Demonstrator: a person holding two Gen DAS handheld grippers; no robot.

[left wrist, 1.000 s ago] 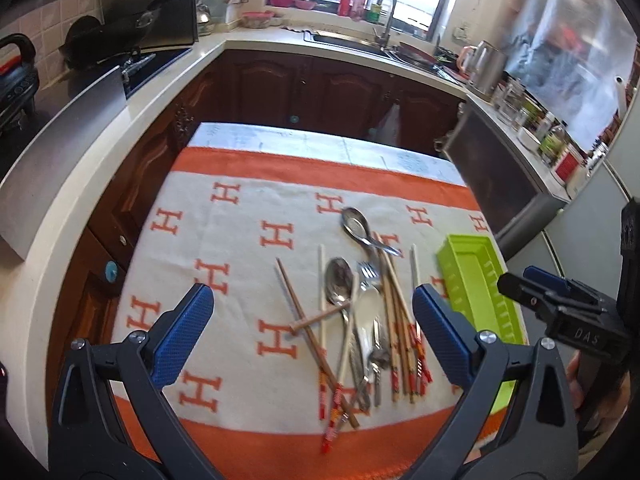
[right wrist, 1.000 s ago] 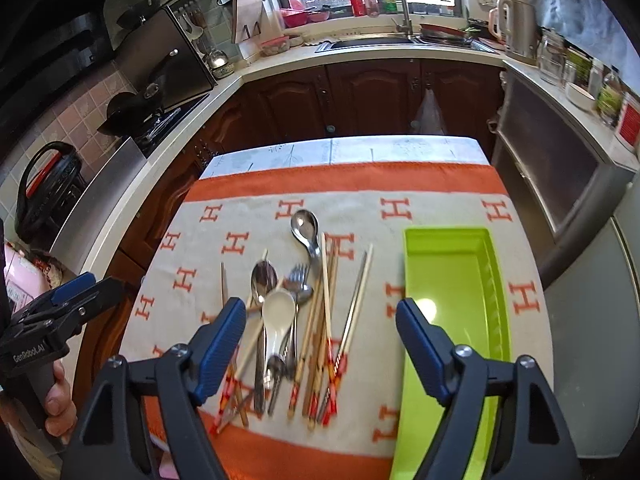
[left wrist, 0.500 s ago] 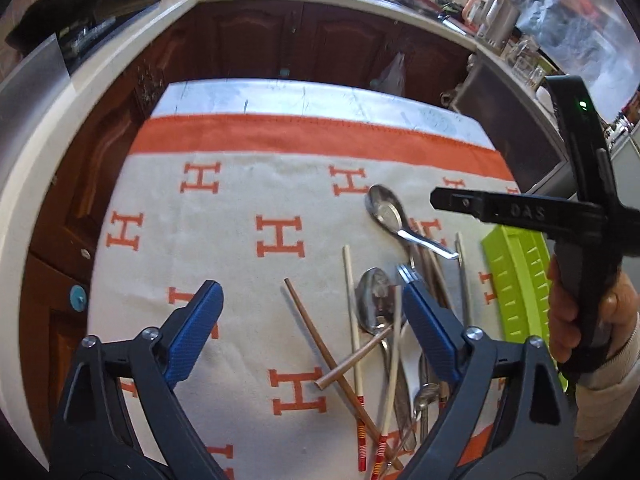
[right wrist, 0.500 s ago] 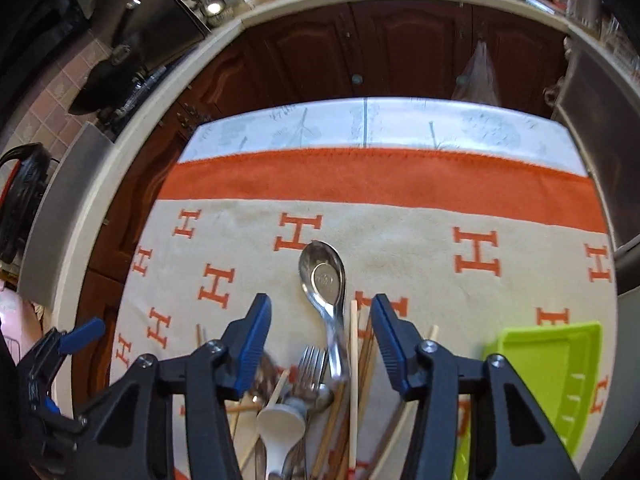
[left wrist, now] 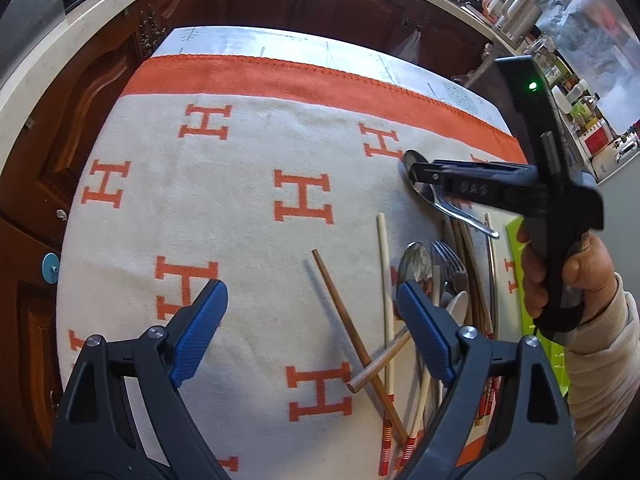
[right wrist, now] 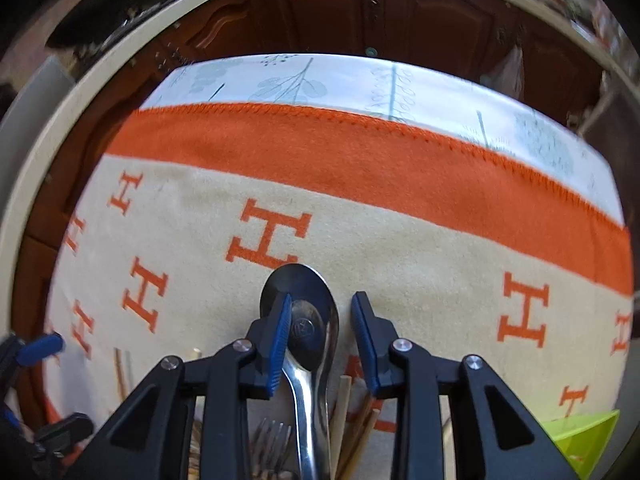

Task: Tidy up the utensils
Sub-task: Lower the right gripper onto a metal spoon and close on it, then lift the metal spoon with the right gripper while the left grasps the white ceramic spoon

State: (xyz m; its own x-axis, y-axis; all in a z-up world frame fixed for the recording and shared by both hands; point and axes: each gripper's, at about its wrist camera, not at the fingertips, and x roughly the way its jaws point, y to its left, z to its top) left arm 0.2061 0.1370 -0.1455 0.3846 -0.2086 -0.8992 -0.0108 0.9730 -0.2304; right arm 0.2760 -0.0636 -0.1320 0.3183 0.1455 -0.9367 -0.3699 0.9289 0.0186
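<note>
A large metal spoon (right wrist: 306, 292) lies at the far end of the utensil pile on the H-patterned cloth. My right gripper (right wrist: 322, 304) is low over its bowl, open but narrowed. The left pad overlaps the bowl's edge and the right pad stands a little clear of it. In the left wrist view the right gripper (left wrist: 418, 174) sits over that spoon (left wrist: 460, 214), held by a hand. My left gripper (left wrist: 310, 296) hovers open above the cloth, with brown chopsticks (left wrist: 344, 312), a pale chopstick (left wrist: 383, 264), a second spoon (left wrist: 416, 260) and a fork (left wrist: 448, 254) just to its right.
A lime-green tray (right wrist: 580, 428) lies on the cloth to the right of the pile, partly hidden by the hand in the left wrist view. Dark wooden cabinets and a pale counter ring the table. The cloth (left wrist: 240, 184) is bare on its left half.
Both grippers have dropped closer to the table and moved forward. The right gripper's jaws have narrowed and come down around the far spoon's bowl.
</note>
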